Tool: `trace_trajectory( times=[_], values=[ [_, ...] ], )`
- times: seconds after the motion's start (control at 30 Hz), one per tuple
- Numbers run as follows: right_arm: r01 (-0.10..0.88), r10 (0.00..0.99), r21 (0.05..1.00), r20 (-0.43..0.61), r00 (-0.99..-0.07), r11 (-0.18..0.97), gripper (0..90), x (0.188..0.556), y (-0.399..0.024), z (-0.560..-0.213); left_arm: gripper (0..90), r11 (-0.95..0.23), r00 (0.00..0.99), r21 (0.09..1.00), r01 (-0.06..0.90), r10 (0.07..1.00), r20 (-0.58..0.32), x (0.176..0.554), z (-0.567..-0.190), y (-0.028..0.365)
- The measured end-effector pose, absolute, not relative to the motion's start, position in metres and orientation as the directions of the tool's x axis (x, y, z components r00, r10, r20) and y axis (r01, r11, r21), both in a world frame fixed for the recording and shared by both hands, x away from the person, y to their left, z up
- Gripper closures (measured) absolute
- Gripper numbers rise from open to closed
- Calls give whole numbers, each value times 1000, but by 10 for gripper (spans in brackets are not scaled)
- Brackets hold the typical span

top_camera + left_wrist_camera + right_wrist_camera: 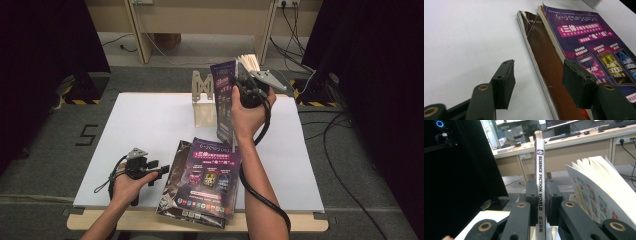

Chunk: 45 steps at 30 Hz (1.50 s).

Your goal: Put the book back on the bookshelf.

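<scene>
My right gripper (246, 82) is raised over the back of the table and shut on the spine of a purple magazine (223, 100), which stands upright. In the right gripper view the pads squeeze the spine (540, 165), lettered "SCIENCE FICTION WORLD", and its loose pages (599, 185) fan out to the right. My left gripper (161, 170) rests low at the front left, open, its jaws pointing at a stack of magazines. The top one is purple (212, 175) and lies on a dark brown one (175, 175). In the left gripper view the open jaws (540, 82) frame the brown cover's (544, 55) edge without touching it.
A metal bookend stand (202, 95) sits at the back centre of the white mat (140, 125), just left of the held magazine. Cables (330, 130) trail on the floor to the right. Black curtains flank both sides, and desk legs stand behind.
</scene>
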State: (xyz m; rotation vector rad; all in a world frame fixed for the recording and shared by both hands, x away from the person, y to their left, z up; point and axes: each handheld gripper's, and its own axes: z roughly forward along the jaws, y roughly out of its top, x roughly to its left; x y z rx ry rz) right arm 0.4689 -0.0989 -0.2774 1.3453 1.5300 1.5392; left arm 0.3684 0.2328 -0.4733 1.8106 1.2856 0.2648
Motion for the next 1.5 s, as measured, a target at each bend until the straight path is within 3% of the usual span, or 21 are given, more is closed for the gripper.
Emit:
trace_trajectory(
  times=[1.5],
  values=[
    [219, 932, 965, 209, -297, -147, 833, 502, -84, -274, 427, -76, 432, 741, 668, 850, -302, 370, -477, 238]
  ],
)
